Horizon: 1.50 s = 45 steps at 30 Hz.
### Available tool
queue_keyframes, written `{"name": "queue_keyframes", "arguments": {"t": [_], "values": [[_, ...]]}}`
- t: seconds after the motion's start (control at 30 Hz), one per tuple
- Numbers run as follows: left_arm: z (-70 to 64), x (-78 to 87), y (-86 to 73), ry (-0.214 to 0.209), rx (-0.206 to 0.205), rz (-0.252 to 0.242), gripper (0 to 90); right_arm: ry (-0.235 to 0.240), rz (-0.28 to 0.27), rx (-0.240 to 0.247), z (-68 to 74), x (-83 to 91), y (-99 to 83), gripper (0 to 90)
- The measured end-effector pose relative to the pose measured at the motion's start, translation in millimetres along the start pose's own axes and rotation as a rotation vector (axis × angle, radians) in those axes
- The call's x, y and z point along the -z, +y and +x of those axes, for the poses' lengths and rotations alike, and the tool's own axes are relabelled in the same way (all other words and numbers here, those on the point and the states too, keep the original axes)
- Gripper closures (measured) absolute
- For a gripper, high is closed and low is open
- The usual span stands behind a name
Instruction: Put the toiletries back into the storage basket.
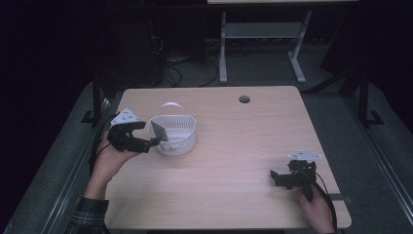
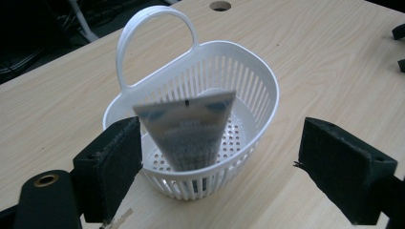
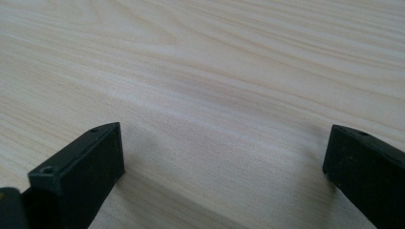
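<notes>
A white slotted plastic basket (image 1: 178,139) (image 2: 248,81) with a loop handle (image 2: 157,28) stands on the left part of the wooden table (image 1: 234,156). A flat grey packet (image 1: 158,130) (image 2: 191,129), blurred, stands tilted inside the basket with its narrow end down and its top above the rim. My left gripper (image 1: 146,135) (image 2: 224,148) is open just left of the basket, its jaws spread wide to either side of the packet and apart from it. My right gripper (image 1: 277,179) (image 3: 224,157) is open low over bare wood near the front right corner.
A round cable hole (image 1: 244,99) (image 2: 219,5) sits near the table's far edge. Behind the table stands a white desk frame (image 1: 224,48), with cables on the dark floor. Metal rails run along both sides of the table.
</notes>
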<state>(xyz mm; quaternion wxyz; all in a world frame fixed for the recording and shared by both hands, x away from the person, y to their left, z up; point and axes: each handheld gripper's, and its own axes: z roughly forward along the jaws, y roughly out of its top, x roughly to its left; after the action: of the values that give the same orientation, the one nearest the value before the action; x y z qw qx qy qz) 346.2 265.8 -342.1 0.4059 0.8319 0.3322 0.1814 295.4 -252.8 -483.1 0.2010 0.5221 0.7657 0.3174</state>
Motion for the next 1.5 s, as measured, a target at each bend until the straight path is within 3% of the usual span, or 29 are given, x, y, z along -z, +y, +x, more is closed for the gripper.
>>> {"name": "queue_keyframes", "arguments": {"t": [0.37,0.83,1.17,1.5], "values": [[-17.9,6.9,-18.6,-0.011,-0.030,0.020,14.3,-0.001,0.000,-0.003,0.2,0.0,0.0,0.0],[-40.6,2.2,-61.6,-0.041,-0.053,0.015,14.7,0.000,0.000,-0.003,0.2,0.0,0.0,0.0],[-44.3,-6.0,-95.2,-0.067,-0.028,0.020,14.7,0.000,-0.001,-0.005,0.3,0.0,0.1,0.0],[-47.4,-20.7,-124.1,-0.058,-0.031,0.104,14.7,-0.001,0.000,-0.006,0.4,0.0,0.1,0.0]]}}
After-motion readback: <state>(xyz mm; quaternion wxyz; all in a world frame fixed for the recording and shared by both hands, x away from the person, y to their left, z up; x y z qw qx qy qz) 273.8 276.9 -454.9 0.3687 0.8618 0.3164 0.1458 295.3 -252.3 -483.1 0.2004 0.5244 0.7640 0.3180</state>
